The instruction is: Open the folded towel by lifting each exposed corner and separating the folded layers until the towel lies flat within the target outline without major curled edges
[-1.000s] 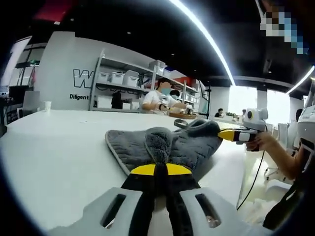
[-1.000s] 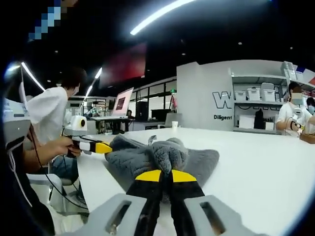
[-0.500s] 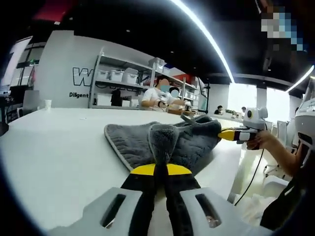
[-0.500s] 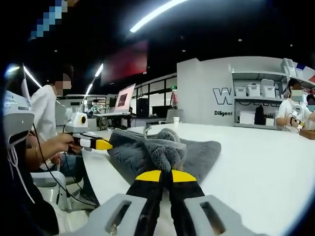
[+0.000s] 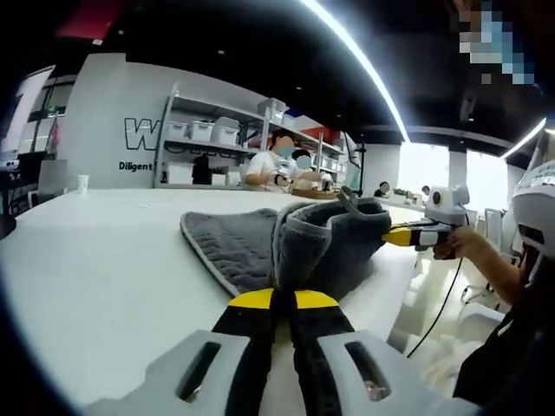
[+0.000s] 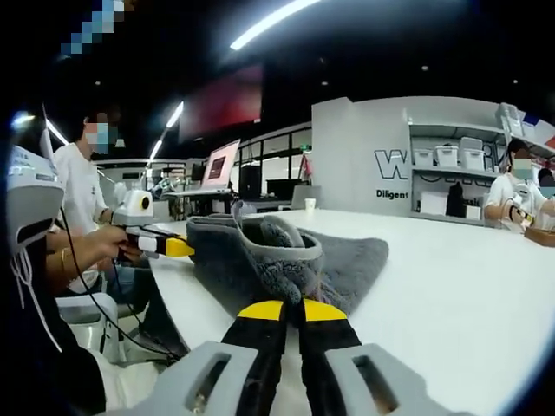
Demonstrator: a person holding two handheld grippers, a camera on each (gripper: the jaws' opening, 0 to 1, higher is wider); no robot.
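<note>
left hand-held gripper (image 5: 282, 299): jaws closed | right hand-held gripper (image 6: 292, 309): jaws closed

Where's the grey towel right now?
The grey towel lies bunched on the white table, pinched at opposite ends by the left gripper and right gripper.
</note>
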